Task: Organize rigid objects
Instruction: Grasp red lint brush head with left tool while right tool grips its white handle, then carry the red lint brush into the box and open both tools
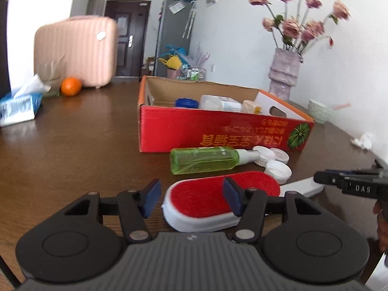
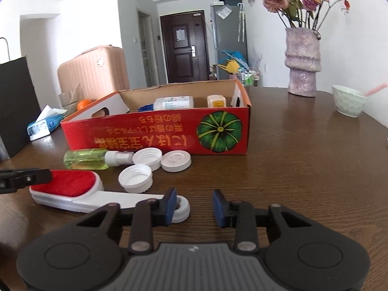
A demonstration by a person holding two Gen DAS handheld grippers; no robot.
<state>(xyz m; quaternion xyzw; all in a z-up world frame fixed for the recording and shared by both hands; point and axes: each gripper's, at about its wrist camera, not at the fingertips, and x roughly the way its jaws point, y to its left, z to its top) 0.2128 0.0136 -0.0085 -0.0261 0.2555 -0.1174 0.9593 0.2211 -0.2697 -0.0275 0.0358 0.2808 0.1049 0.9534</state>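
A white lint brush with a red pad (image 1: 206,200) (image 2: 68,183) lies on the brown table (image 1: 72,145). My left gripper (image 1: 191,197) is open just above the brush head, its right finger over the red pad. My right gripper (image 2: 194,206) is open at the handle's end (image 2: 181,208), its left finger beside the handle. A green spray bottle (image 1: 203,160) (image 2: 89,158) and three white lids (image 1: 274,162) (image 2: 155,167) lie in front of the red cardboard box (image 1: 218,133) (image 2: 155,135). The box holds a white bottle (image 2: 173,103), a blue thing and a yellow block.
A tissue pack (image 1: 19,108), an orange (image 1: 70,86) and a pink suitcase (image 1: 75,51) stand at the far left. A vase of flowers (image 2: 303,63) and a pale green bowl (image 2: 349,103) stand at the right. A black bag (image 2: 14,106) is at the left edge.
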